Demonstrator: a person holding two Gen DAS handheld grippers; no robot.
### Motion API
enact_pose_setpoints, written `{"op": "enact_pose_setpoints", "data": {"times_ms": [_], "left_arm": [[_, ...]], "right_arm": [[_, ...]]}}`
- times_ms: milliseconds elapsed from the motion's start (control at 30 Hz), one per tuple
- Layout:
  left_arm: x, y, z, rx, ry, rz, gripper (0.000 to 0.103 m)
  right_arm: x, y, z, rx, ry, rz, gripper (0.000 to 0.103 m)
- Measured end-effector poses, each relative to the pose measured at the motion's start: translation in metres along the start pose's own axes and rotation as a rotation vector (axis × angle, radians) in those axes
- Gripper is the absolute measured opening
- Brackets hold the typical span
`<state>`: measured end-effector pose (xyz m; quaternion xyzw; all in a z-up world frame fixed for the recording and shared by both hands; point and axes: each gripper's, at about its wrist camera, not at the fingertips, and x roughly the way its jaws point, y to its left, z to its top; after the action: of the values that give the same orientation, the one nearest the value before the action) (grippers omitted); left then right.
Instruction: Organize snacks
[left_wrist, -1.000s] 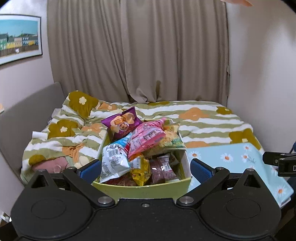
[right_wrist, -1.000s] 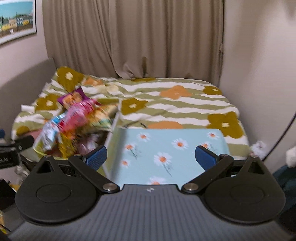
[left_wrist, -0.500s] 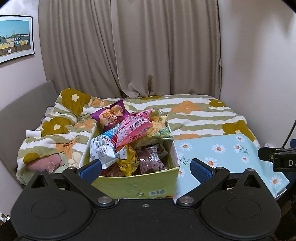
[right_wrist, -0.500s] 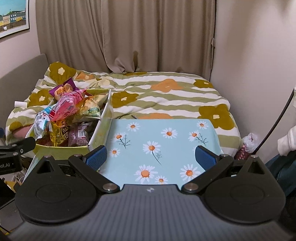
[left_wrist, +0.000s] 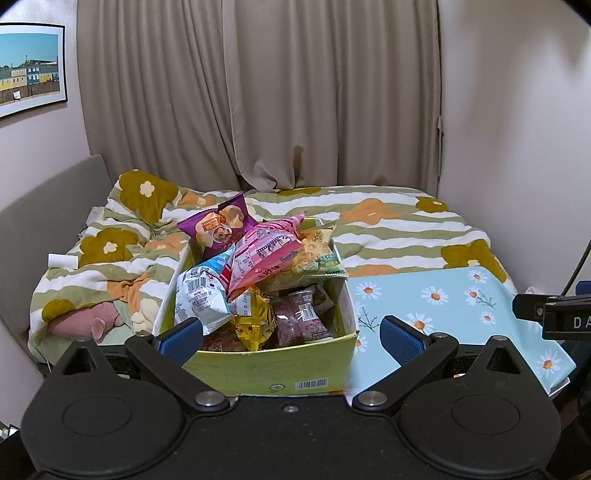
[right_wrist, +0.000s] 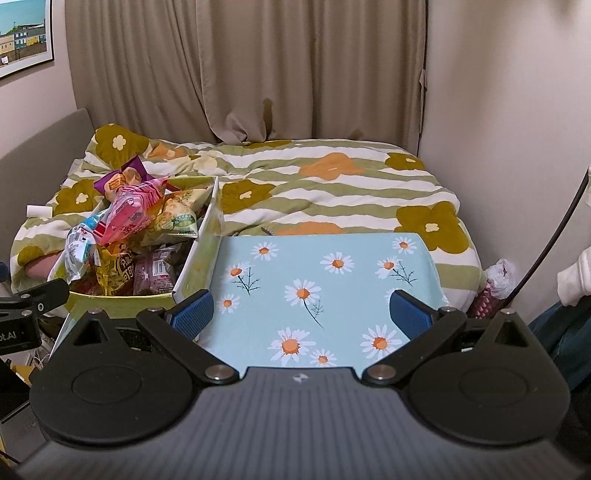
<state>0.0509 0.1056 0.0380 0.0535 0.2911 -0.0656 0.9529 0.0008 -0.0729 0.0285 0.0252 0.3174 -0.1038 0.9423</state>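
Observation:
A yellow-green cardboard box (left_wrist: 269, 373) stands on the near left part of a table with a blue daisy-print cloth (left_wrist: 443, 306). It is heaped with snack bags: a purple one (left_wrist: 218, 225) at the back, a pink one (left_wrist: 266, 254) on top, a white-blue one (left_wrist: 199, 295) and a yellow one (left_wrist: 255, 325) in front. My left gripper (left_wrist: 291, 336) is open and empty just before the box. My right gripper (right_wrist: 301, 312) is open and empty over the cloth (right_wrist: 314, 280), right of the box (right_wrist: 122, 295).
A bed with a striped flower-print duvet (right_wrist: 332, 184) lies behind the table. Beige curtains (left_wrist: 258, 92) hang at the back. A wall (right_wrist: 517, 110) is at the right. A black cable (right_wrist: 546, 247) runs down the right edge.
Both grippers have pulled back and risen a little, so the box front and more of the daisy cloth show. Both stay open and empty.

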Motion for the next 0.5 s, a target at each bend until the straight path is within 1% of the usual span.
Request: {"op": "enact_pose_setpoints", "data": {"times_ms": [500], "left_arm": [[0.0035,0.0037,0.0036,0.001,0.001,0.005,0.103]], "right_arm": [[0.0094,0.0017,0.0026,0.009,0.009,-0.004,0.103]]}}
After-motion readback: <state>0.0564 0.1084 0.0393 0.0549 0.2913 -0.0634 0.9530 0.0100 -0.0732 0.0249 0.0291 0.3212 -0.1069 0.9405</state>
